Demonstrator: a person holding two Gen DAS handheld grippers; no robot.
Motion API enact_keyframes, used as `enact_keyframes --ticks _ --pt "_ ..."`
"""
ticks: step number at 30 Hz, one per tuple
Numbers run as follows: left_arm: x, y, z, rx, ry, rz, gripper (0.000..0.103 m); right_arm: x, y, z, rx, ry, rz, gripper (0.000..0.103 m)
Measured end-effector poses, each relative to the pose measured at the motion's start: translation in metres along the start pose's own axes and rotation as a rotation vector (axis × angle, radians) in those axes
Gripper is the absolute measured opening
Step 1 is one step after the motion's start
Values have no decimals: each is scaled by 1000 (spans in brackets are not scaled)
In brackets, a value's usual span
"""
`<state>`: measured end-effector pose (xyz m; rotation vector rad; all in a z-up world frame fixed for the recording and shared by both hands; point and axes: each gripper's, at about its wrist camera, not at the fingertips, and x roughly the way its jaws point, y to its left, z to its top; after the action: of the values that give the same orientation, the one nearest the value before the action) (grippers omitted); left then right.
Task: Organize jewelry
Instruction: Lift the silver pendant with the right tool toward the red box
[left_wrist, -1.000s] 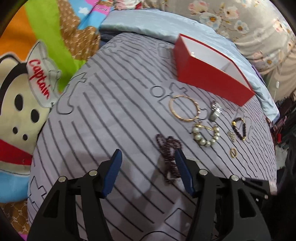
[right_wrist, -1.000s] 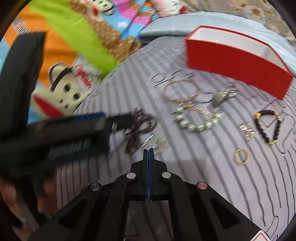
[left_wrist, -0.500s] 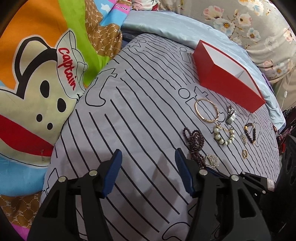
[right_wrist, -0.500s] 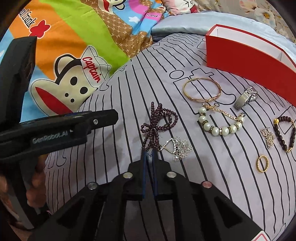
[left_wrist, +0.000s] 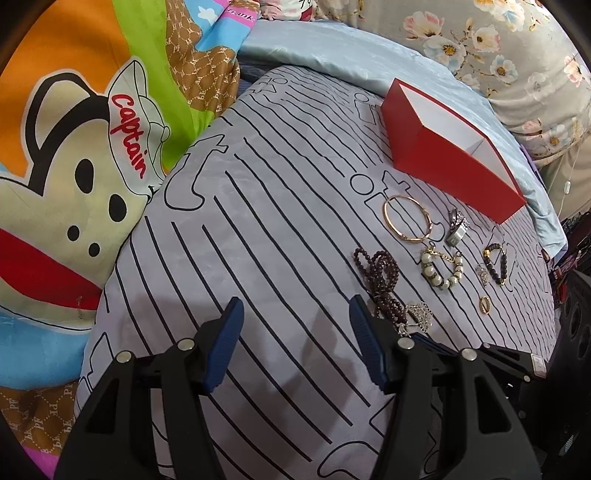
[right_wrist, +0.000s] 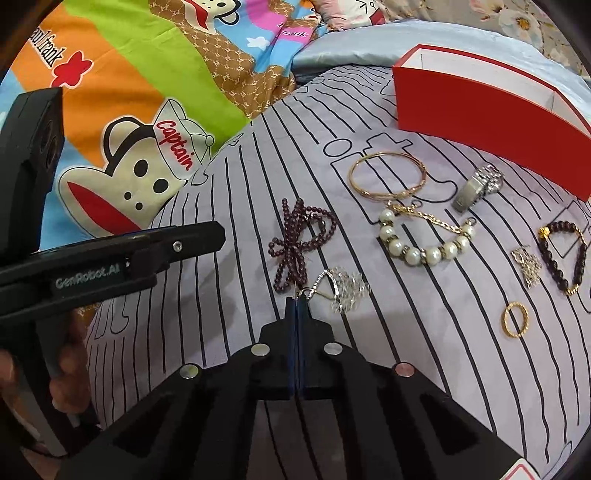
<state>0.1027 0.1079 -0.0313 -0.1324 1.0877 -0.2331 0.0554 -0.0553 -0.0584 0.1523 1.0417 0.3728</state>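
From the right wrist view, the left gripper (right_wrist: 207, 236) juts in at nine o'clock, side-on; in its own view the left gripper (left_wrist: 295, 325) hangs with its blue pads spread wide over the striped grey cover (left_wrist: 258, 240), holding nothing. It has pulled back since a second ago, when its right pad sat against the dark bead strand (left_wrist: 380, 273); now the strand lies clear at about one o'clock of that pad.

At centre, the right gripper (right_wrist: 298, 301) has its pads pressed together at the ring of the crystal pendant (right_wrist: 343, 288); whether the ring is actually pinched cannot be told. The dark bead strand (right_wrist: 299, 243) lies just beyond, at twelve o'clock of the tips, sharp now where it was motion-blurred before.

Further right lie the gold bangle (right_wrist: 388, 175), the pearl bracelet (right_wrist: 424, 240) just beneath it, the silver ring (right_wrist: 476, 186), a small charm (right_wrist: 528, 266), the black bead bracelet (right_wrist: 565, 254) and a gold ring (right_wrist: 515, 319). The red box (right_wrist: 480, 114) stands open at one o'clock.
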Motion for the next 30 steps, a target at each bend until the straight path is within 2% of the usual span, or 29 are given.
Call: enact_keyframes --ticks 4,10,12,16,24,26,30 --pt "-3 -3 -1 7 -8 -4 57 -12 -3 -10 5 5 -6 0" --pt "-6 -20 -7 42 -3 -32 57 -28 -20 -24 33 9 -62 0" --pt "-5 -33 -13 69 9 -54 57 -33 -25 -27 46 1 -79 2" --pt "-2 -61 -24 120 35 -104 57 -56 -35 -29 76 -50 -117 16" --pt "17 -115 -38 199 87 -170 57 -77 -86 -23 198 -77 -229 16" --pt "24 -124 -41 214 97 -161 56 -76 -94 -16 209 -85 -241 16" --pt "27 -132 -42 243 82 -131 28 -68 -108 -1 213 -93 -254 16"
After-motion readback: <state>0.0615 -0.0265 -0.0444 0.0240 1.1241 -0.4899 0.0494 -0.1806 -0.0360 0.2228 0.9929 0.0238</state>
